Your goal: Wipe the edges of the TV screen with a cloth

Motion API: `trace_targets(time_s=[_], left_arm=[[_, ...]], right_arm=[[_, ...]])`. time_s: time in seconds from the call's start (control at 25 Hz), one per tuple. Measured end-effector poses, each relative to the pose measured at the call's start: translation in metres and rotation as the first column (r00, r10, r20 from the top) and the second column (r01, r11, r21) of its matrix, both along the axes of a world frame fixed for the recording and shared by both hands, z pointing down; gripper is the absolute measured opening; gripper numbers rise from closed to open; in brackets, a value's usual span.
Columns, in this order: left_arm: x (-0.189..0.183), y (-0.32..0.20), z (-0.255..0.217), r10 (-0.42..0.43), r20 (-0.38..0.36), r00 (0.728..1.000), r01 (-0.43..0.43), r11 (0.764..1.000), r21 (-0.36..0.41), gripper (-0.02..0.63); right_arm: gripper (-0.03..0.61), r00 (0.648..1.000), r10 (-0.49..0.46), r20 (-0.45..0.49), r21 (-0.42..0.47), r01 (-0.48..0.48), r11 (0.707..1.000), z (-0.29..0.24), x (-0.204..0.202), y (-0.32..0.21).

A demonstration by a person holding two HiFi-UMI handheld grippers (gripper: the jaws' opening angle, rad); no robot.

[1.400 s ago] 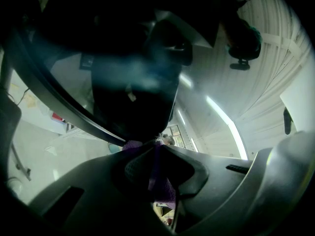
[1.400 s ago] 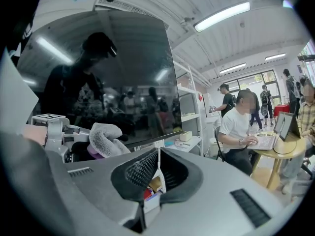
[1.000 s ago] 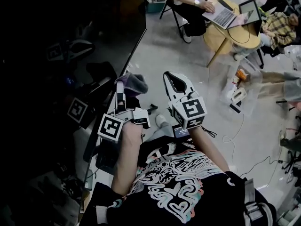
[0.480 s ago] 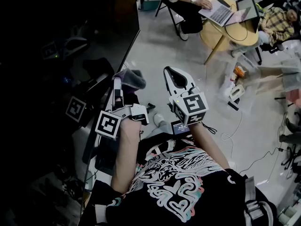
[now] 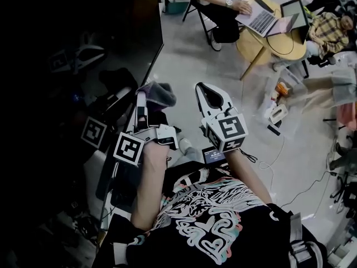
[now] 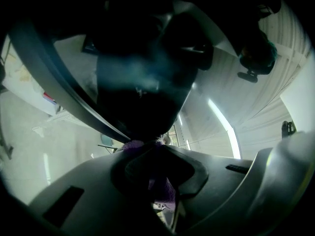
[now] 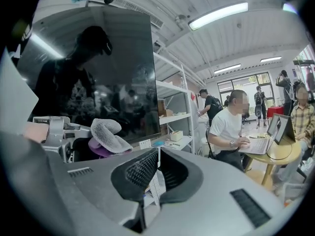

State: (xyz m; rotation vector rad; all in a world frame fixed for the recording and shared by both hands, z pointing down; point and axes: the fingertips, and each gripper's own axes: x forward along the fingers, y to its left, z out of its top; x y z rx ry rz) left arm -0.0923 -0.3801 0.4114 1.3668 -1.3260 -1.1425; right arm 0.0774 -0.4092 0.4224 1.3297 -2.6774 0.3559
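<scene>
Your left gripper [image 5: 143, 108] has its jaws clamped on the cloth [image 5: 158, 95], a grey and purple wad that bulges out past the tips. It sits right at the near side edge of the TV screen [image 5: 83, 38]; in the left gripper view the purple cloth [image 6: 165, 188] meets the dark frame running diagonally above it. Your right gripper [image 5: 211, 97] hangs just beside the left, off the screen, its jaws brought together with nothing between them. Behind, a person [image 5: 220, 7] works on a laptop [image 5: 261, 19] at a round table [image 5: 279, 41]
</scene>
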Motion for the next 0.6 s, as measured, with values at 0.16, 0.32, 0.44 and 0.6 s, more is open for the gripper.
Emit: trace_targets(time_s=[0.16,0.32,0.44,0.6], left_arm=[[0.005,-0.020,0.002,0.013,-0.021,1.000,-0.013,1.000,-0.005,0.054],[0.008,-0.037,0.003,0.029,-0.030,0.999,-0.029,1.000,-0.012,0.054],[0.008,-0.037,0.007,0.039,-0.009,0.999,-0.039,0.999,-0.024,0.054],[0.013,-0.040,0.010,0.072,-0.012,0.997,-0.072,0.997,-0.030,0.054]], right_arm=[[0.035,1.000,0.021,-0.003,-0.008,-0.021,1.000,-0.001,0.005,-0.021],[0.035,0.999,0.049,-0.004,-0.004,-0.049,0.999,-0.004,0.013,-0.037],[0.035,0.998,0.065,0.014,-0.017,-0.065,0.998,-0.002,0.013,-0.039],[0.035,0.996,0.089,0.020,0.005,-0.090,0.996,-0.011,0.018,-0.038]])
